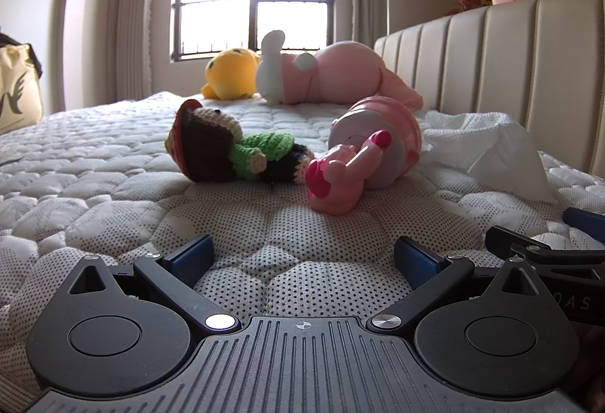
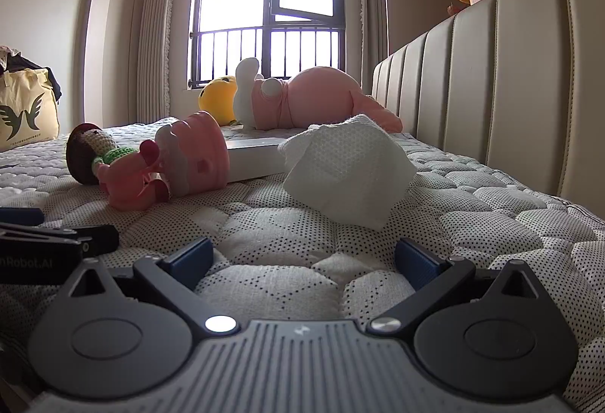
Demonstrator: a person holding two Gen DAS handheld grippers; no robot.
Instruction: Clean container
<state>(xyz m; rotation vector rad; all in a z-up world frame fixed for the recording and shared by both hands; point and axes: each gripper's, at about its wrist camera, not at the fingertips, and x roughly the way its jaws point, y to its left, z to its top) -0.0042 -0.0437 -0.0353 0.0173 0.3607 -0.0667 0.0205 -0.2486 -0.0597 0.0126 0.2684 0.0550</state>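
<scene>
A pink plastic container [image 1: 374, 144] shaped like a figure lies on its side on the quilted mattress [image 1: 113, 186], ahead of my left gripper [image 1: 302, 258]. That gripper rests low on the mattress, open and holding nothing. A crumpled white cloth [image 1: 487, 144] lies to the right of the container. In the right wrist view the pink container [image 2: 189, 160] is at the left and the white cloth [image 2: 348, 171] lies just ahead of my right gripper [image 2: 302, 258], which is also open and holding nothing. Each gripper shows at the edge of the other's view.
A crocheted doll [image 1: 227, 152] lies touching the container's left side. A yellow plush [image 1: 230, 73] and a pink-and-white plush [image 1: 321, 73] sit farther back near the window. A padded headboard [image 1: 510, 65] runs along the right. A flat white board [image 2: 253, 158] lies behind the container.
</scene>
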